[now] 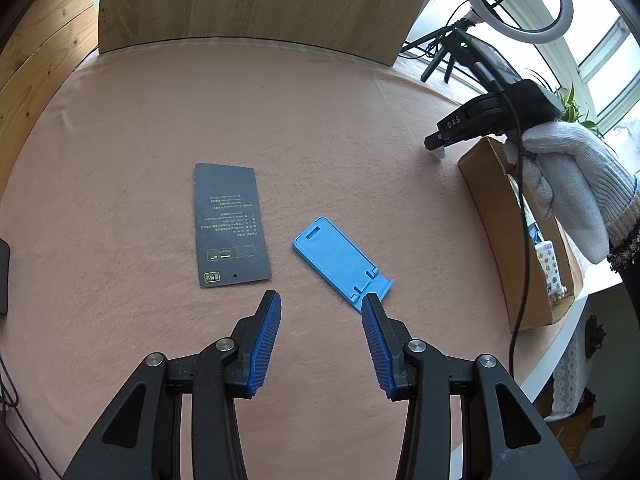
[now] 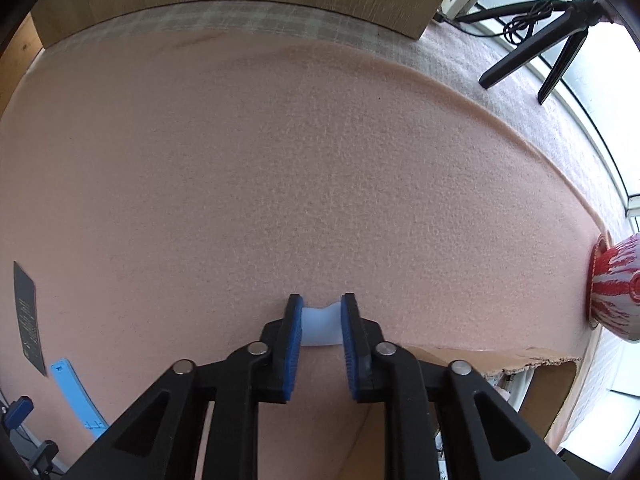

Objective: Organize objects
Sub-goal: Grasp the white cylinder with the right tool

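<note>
Pink felt desk [image 1: 320, 128] carrying black card [image 1: 231, 226], blue phone stand [image 1: 340, 260]; left claw [image 1: 321, 304] hanging spread, right claw [image 2: 320, 309] pinching white piece [image 2: 320, 325].

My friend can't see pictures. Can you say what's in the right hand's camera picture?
The right gripper pinches a small pale whitish piece just above a pink felt mat. A torn cardboard box sits lower right, and a red-and-white bowl is at the right edge.

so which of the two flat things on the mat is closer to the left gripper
The blue phone stand. Its lower end lies right by a fingertip of the open left gripper, while the dark card sits a little further off, up and to the left.
</note>
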